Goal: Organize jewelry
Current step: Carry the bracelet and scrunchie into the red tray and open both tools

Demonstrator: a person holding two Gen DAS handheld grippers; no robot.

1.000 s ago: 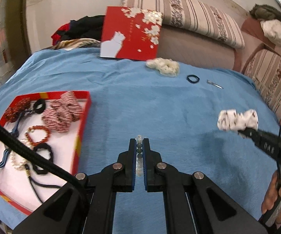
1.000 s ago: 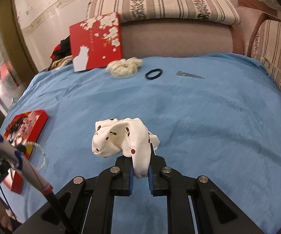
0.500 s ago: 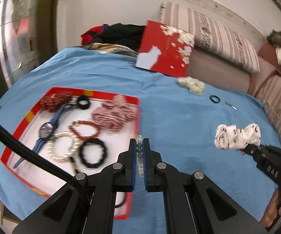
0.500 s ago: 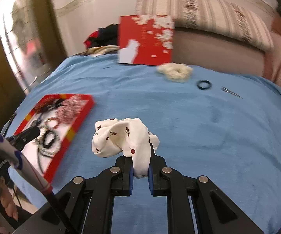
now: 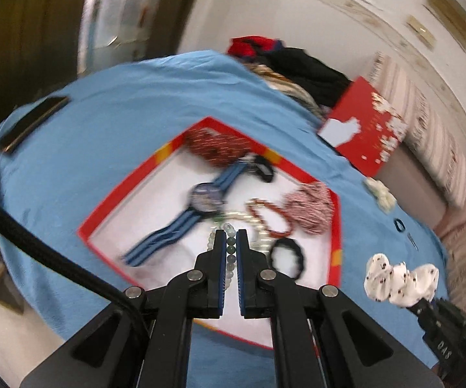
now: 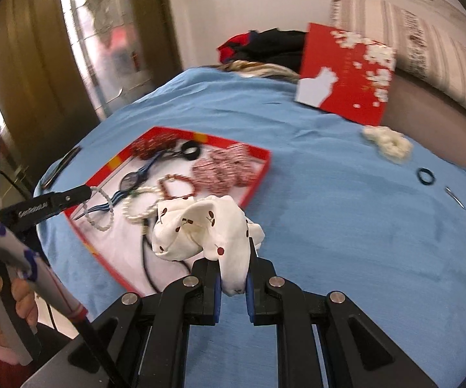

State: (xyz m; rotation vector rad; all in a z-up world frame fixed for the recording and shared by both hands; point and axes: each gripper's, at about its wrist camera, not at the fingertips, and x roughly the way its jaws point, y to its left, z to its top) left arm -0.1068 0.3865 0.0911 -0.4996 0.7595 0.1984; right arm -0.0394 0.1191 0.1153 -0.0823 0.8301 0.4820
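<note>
Blue cloth covers the bed (image 6: 346, 200) we are working on, with striped cushions and a leaning red card (image 6: 346, 74) along its far edge. Near the left edge sits the red tray (image 6: 255, 181), and most of the sorting looks done: inside we see a blue-strapped watch (image 5: 205, 199), a pearl bracelet (image 6: 137, 208), a red bead bracelet (image 6: 174, 187), a black hair tie (image 5: 286, 257), a dark red scrunchie (image 5: 217, 147) in the far corner and a red-and-white scrunchie (image 6: 226, 169) by the right wall.

Our left gripper (image 5: 230, 245) has its jaws narrow, pinching a pale bead bracelet (image 6: 102, 208) that hangs over the tray's near-left part, above the watch strap; it has not been let go. Our right gripper (image 6: 234, 260) is clamped on a white cherry-print scrunchie (image 6: 200, 229), held in the air at the tray's near-right edge, over the blue cloth and the tray rim. The left view is blurred, so finer contact we cannot tell.

Three things lie loose toward the far right of the bed, well apart from the tray: a cream scrunchie (image 6: 389, 144), a dark ring-shaped hair tie (image 6: 426, 176) and a small metal clip (image 6: 456, 198). We judge the job well past halfway: two pieces in hand to set down, three left to fetch.
</note>
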